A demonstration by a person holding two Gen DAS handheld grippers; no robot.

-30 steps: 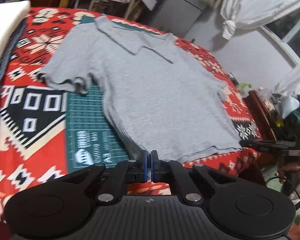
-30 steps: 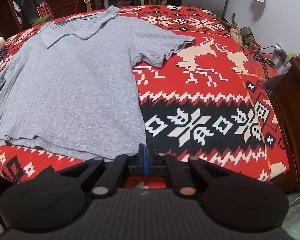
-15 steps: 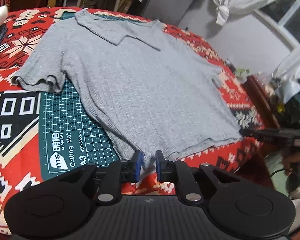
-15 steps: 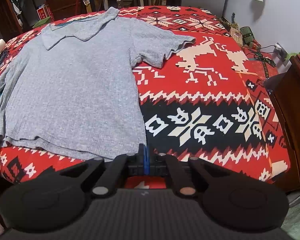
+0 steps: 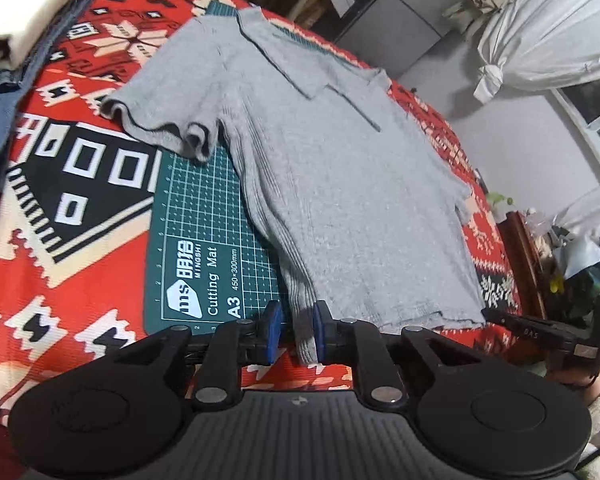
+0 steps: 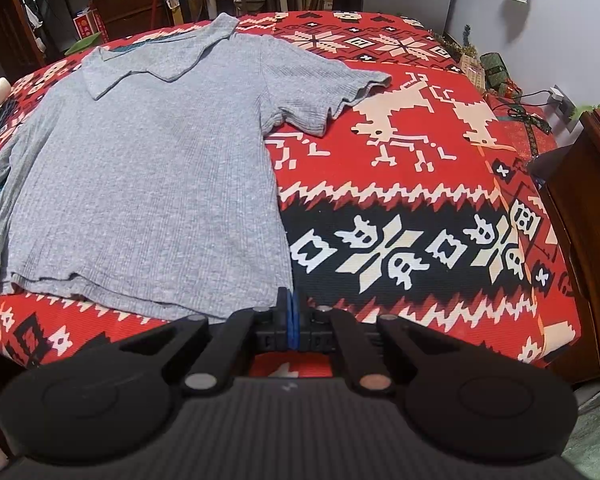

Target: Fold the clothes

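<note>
Since a second ago the left gripper (image 5: 293,332) has gone from closed to standing a little apart, its blue pads (image 5: 271,332) now either side of the near left corner of the grey polo shirt's (image 5: 340,184) hem, with the cloth between them and not pinched. Left of that claw and just ahead lies a green cutting mat (image 5: 204,248), partly under the shirt; further left the red patterned blanket (image 5: 60,280) carries a folded stack of clothes (image 5: 16,40) at the far edge. Ahead of the claw the shirt lies flat, collar away, sleeves spread. To its right, at the hem's other corner, the right gripper (image 6: 292,316) has its pads pressed together; they sit at the near right corner of the shirt (image 6: 152,176), but whether cloth is caught between them I cannot tell. Right of that claw the blanket (image 6: 420,200) runs on to a dark wooden cabinet (image 6: 588,220)
</note>
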